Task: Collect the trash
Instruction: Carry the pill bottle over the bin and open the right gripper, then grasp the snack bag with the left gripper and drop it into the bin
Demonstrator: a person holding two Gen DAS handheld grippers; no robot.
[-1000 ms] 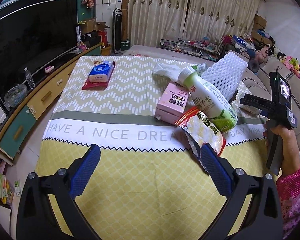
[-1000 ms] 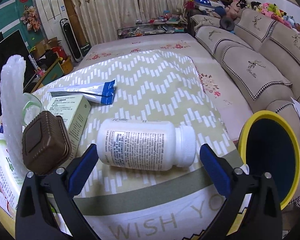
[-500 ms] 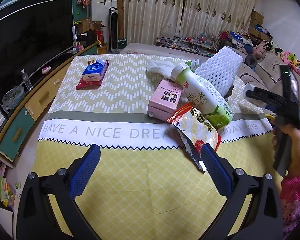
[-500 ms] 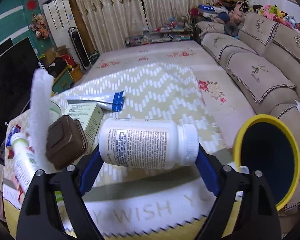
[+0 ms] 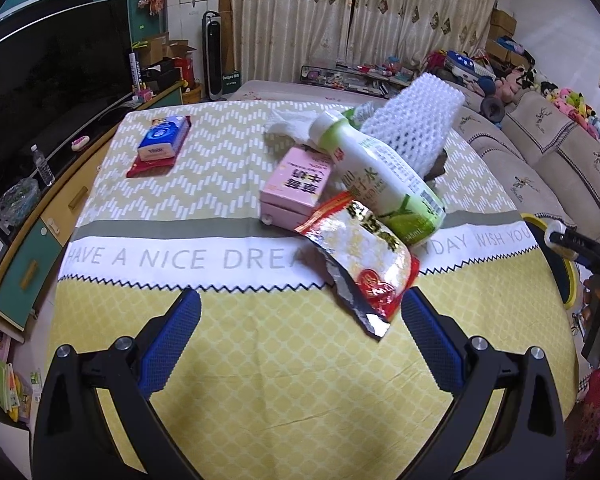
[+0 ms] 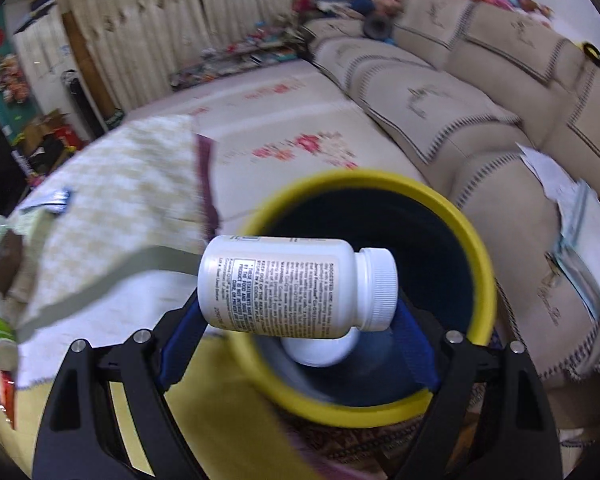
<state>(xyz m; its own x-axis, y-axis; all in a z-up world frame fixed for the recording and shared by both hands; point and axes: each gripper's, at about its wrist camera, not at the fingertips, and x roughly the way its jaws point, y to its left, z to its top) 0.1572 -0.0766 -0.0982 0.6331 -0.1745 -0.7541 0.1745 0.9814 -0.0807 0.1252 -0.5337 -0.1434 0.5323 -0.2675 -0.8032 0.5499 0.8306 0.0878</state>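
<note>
— While the yellow and white cloth (image 5: 204,168) covers most of what you see, what else is big here?

— The sofa (image 6: 452,120) along the side, and just beside the cloth's edge the bin (image 6: 480,264), dark inside with a yellow rim. In my right wrist view its mouth sits directly behind my right gripper (image 6: 296,340). Something round and white (image 6: 316,350) lies in the bottom of it.

— And what are you carrying?

— A white pill bottle (image 6: 292,284), lying sideways. My right gripper pinches it end to end: one blue pad on its base, the other on the ribbed cap. It hangs in front of the bin's opening, off the cloth. That view is smeared, so the finer print on the label I cannot read.

— Your other hand?

— My left gripper (image 5: 300,344) is spread wide with nothing between its pads, hovering low over the yellow part of the cloth. Ahead of it sits the pile: a white foam net sleeve (image 5: 412,128), a green and white drink bottle (image 5: 384,184) leaning across it, a pink carton (image 5: 296,188) touching that bottle, and a torn red and white snack wrapper (image 5: 364,264) nearest my right pad.

— Anything apart from the pile?

— A blue tissue pack (image 5: 162,140) on a red packet, well away toward the cabinet side.
</note>
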